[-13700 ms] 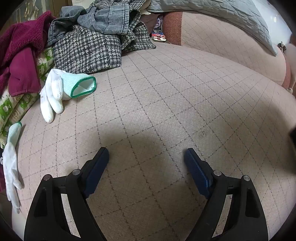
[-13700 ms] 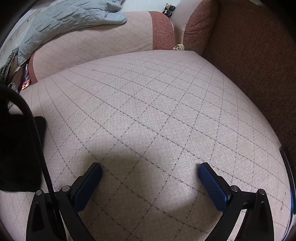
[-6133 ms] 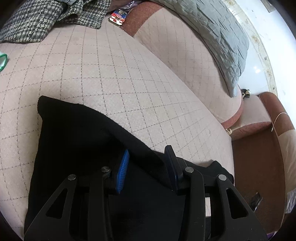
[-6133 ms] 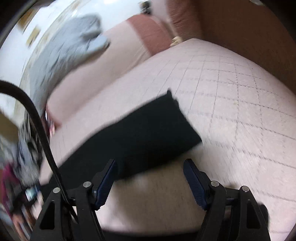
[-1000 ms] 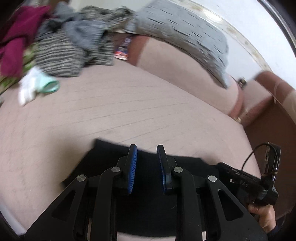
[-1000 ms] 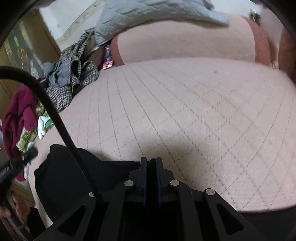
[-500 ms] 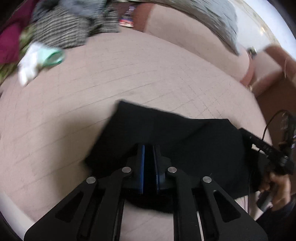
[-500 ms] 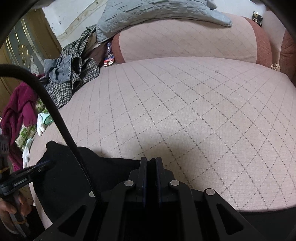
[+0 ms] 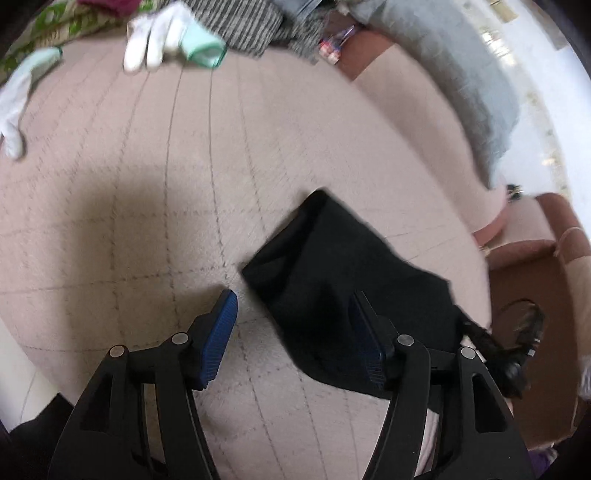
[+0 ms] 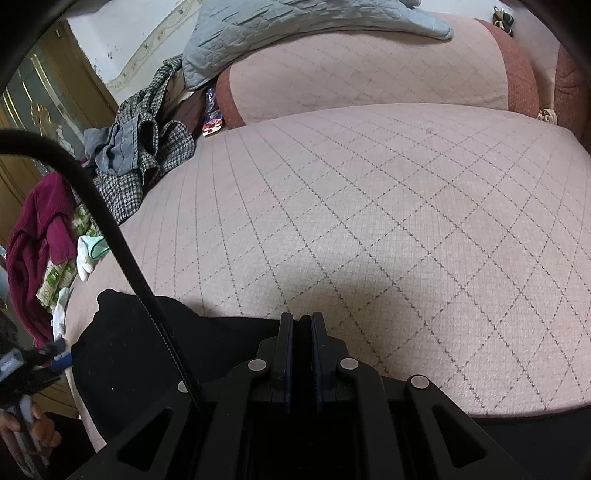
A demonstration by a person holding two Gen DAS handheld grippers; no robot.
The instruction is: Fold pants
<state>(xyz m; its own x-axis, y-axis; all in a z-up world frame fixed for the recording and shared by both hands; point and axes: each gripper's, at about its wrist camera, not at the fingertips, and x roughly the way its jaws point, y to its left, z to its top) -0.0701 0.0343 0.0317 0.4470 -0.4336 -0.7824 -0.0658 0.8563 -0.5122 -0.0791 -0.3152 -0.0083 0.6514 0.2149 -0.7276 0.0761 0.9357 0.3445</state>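
The black pants (image 9: 347, 280) lie folded on the pink quilted sofa seat (image 9: 147, 184). My left gripper (image 9: 295, 317) is open and empty, held just above their left edge, its right finger over the cloth. In the right wrist view the pants (image 10: 125, 354) lie at the front edge of the seat. My right gripper (image 10: 302, 325) is shut on the pants' near edge, with black cloth pinched between the jaws.
White gloves (image 9: 162, 33) and a pile of clothes (image 10: 136, 166) lie at the left end of the sofa. A grey quilt (image 10: 295, 22) hangs over the backrest. A brown armrest (image 9: 532, 258) is at the right.
My left gripper has opened and let go of the pants, which now lie flat on the seat. My right gripper has stayed shut on the cloth.
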